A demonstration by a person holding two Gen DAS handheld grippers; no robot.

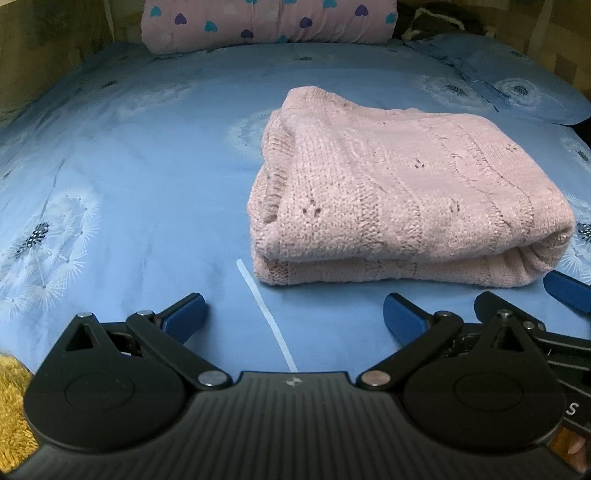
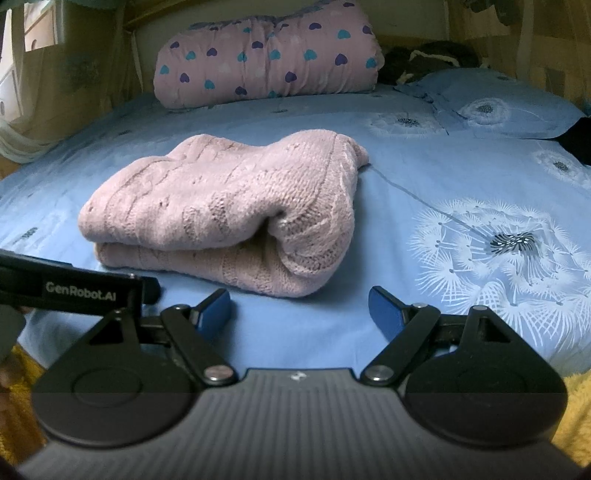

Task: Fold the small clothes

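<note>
Both my grippers, left gripper (image 1: pixel 294 317) and right gripper (image 2: pixel 299 308), gape empty just short of the folded pink sweater (image 1: pixel 402 192) on the bedsheet (image 1: pixel 147 184). Bulky knit; top fold may spring open if nudged.

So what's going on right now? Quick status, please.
Left hand-held gripper open, empty. Right hand-held gripper open, empty. Pink sweater folded on bed, untouched. Nothing in the way.

I can't make out the dark heap (image 2: pixel 428 59) behind the pillow (image 2: pixel 506 107), too dim. Rolled quilt (image 1: pixel 266 22) cut off by top edge in my left view. Right gripper (image 1: pixel 517 301) there mostly runs off the right edge.
</note>
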